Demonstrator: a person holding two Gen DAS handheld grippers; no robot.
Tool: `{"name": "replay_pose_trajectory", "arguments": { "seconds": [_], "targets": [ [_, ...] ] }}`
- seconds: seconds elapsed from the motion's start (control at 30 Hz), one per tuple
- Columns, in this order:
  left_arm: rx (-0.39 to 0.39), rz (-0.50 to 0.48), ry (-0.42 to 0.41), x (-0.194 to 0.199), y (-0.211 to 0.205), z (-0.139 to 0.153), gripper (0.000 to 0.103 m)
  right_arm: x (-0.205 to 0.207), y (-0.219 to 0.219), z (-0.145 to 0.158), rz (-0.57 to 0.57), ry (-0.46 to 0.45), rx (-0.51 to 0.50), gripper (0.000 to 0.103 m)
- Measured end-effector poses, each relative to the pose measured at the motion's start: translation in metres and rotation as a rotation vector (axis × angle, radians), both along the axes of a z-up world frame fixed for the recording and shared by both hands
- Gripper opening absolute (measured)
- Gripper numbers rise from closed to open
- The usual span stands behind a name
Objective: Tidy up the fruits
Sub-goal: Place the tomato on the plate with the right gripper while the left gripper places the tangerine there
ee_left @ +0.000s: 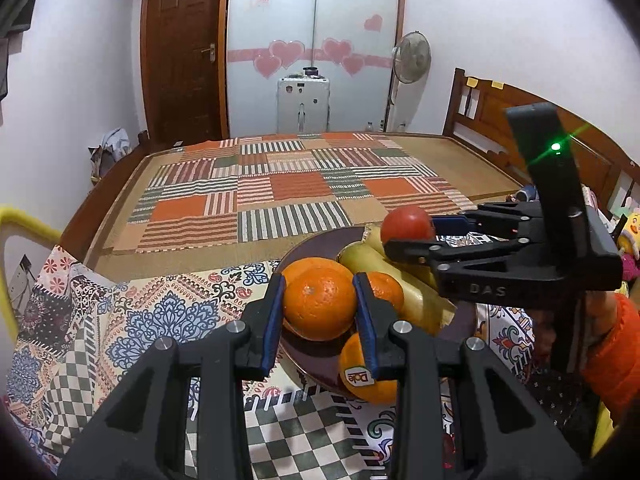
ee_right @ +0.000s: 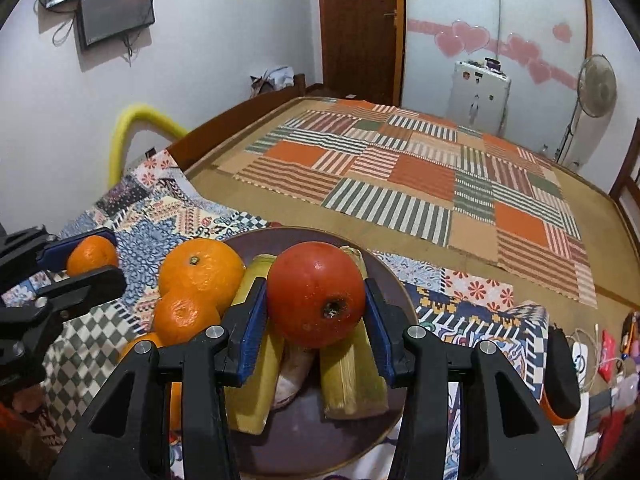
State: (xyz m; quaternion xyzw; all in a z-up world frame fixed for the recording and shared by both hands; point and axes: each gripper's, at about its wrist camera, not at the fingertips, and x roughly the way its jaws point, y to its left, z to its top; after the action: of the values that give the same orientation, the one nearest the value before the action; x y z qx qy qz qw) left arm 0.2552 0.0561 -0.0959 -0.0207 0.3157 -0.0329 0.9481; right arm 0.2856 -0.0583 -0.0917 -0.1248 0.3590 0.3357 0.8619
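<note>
A dark brown plate [ee_right: 396, 280] sits on the patterned cloth and holds oranges, yellow sugarcane pieces [ee_right: 352, 380] and other fruit. My left gripper [ee_left: 319, 300] is shut on an orange [ee_left: 319, 306] above the plate's near-left side; it also shows in the right wrist view [ee_right: 91, 255]. My right gripper [ee_right: 316, 306] is shut on a red tomato [ee_right: 316, 294] above the sugarcane pieces; the tomato also shows in the left wrist view [ee_left: 407, 224]. A Dole-stickered orange [ee_left: 366, 376] lies at the plate's edge.
The plate [ee_left: 316, 360] stands on a patterned cloth [ee_left: 140, 320] at the near end of a large bed with a striped patchwork mat [ee_left: 288, 192]. A wooden headboard [ee_left: 500, 120] is at the right. Clutter [ee_right: 600, 360] lies at far right.
</note>
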Motion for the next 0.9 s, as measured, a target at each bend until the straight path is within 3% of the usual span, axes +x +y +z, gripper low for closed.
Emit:
{"name": "replay_pose_trajectory", "arguments": {
  "seconds": [0.2,0.27,0.33,0.9],
  "targets": [
    [0.002,-0.007,-0.007,-0.002,-0.004,0.004,0.034,-0.001,0.0,0.001,0.002,0.002,-0.013,0.044],
    [0.003,-0.013,-0.01,-0.002,-0.007,0.006,0.034,0.0,0.0,0.001,0.0,0.008,-0.015,0.049],
    [0.006,-0.017,-0.015,-0.002,-0.009,0.007,0.034,-0.002,-0.005,0.002,-0.001,-0.003,-0.006,0.061],
    [0.011,-0.137,0.025,0.011,-0.08,0.005,0.034,-0.047,-0.089,0.018,-0.101,-0.134,0.013,0.061]
  ]
}}
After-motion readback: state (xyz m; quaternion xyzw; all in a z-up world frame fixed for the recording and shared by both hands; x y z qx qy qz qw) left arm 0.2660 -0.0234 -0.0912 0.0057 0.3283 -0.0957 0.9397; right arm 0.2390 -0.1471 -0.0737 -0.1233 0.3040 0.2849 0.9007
